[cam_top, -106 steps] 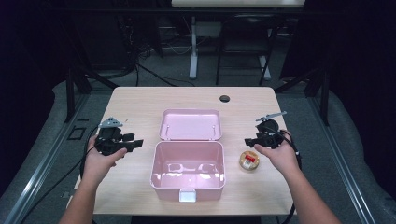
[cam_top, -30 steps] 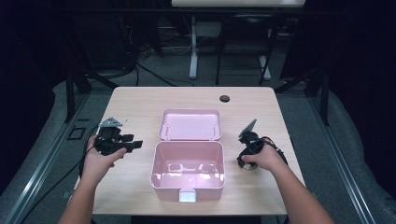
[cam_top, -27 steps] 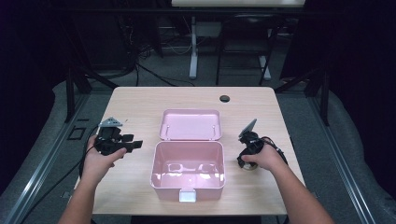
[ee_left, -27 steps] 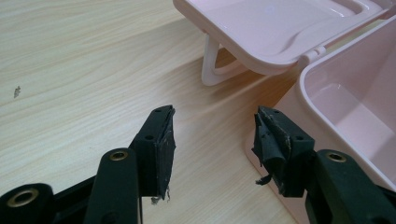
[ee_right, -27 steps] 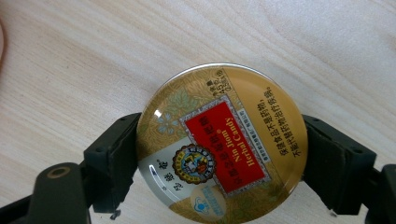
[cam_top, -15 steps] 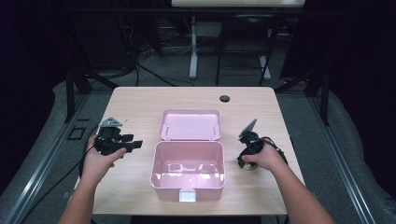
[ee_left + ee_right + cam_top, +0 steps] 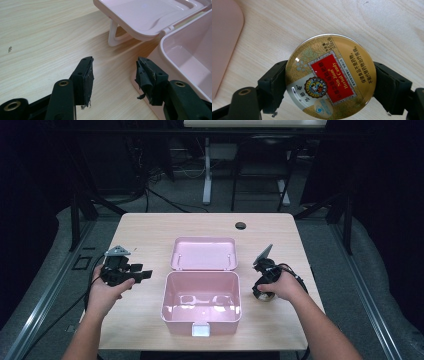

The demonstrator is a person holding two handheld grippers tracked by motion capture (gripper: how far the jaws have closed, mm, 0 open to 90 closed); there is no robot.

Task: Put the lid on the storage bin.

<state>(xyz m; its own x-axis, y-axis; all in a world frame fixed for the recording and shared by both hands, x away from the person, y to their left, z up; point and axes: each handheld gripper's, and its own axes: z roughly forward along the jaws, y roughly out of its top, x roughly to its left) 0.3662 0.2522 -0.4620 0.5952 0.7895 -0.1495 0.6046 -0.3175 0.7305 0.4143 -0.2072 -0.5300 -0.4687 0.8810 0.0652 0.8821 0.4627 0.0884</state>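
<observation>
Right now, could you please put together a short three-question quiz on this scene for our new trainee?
1. True or false: the round candy tin sits between the fingers of the right gripper.
2. Multiple choice: the lid of the pink box is A) shut, B) open and lying back behind the box, C) off the table.
3. Fill in: the left gripper has its fingers ____, with nothing between them.

Key
1. True: both fingers press the tin's rim on the table.
2. B.
3. Open; it is left of the box.
</observation>
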